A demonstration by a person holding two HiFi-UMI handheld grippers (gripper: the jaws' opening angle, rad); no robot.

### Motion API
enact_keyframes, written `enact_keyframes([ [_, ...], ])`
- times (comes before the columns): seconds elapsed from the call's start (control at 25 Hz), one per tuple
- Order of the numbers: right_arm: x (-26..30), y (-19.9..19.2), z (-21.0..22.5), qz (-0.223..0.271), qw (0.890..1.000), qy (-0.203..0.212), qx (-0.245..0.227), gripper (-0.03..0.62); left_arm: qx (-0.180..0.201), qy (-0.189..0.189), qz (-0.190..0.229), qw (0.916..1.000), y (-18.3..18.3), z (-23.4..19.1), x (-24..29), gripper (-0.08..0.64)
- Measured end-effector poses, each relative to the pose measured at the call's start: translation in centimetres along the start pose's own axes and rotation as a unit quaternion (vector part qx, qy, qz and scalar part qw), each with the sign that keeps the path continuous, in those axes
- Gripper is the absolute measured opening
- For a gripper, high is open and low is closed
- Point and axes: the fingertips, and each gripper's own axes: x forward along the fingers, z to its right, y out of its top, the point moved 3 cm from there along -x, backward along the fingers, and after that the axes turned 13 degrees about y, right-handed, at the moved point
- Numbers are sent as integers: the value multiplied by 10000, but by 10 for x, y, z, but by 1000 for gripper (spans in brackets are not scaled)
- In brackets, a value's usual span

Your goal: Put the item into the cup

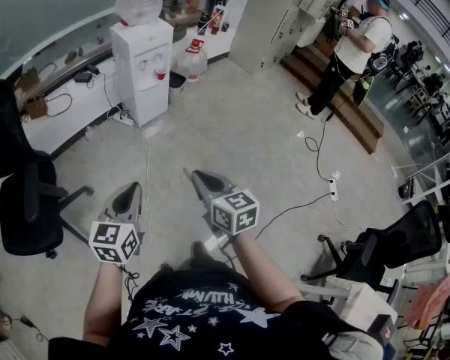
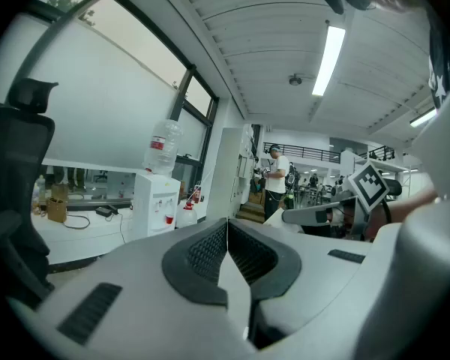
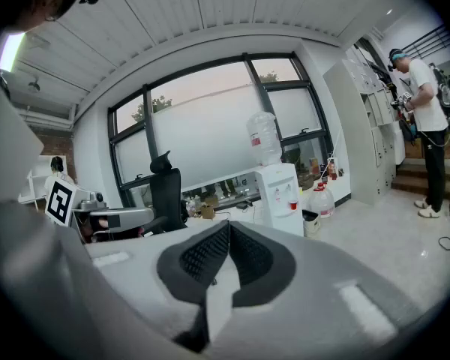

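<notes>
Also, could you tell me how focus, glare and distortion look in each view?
Head view: sharp, evenly lit, fisheye bending at the edges. Left gripper view: ceiling light glares; left tool close and soft. Right gripper view: dark round vignette, window washed out.

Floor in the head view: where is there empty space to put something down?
The widest bare floor lies between the water dispenser, the standing person and the power strip. It is crowded at the right around the office chair, and at the left by the black chair and counter.
</notes>
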Motion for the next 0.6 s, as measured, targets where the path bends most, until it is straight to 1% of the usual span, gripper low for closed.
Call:
enact_keyframes([
  [0.12,3,2,-4,-20,10000,-15,-59,2,-19,66,-4,10000,1,-4,2,9],
  [0.24,6,0,-8,-11,10000,-46,-70,2,-29,49,-31,10000,-3,-5,0,9],
  [0.48,17,-12,-18,-61,9999,-118,-20,2,-73,20,-131,9999,-15,-17,-8,9],
  [0.6,20,-19,-24,-11,9998,-185,37,2,-147,40,-199,9997,-23,-26,-14,9],
])
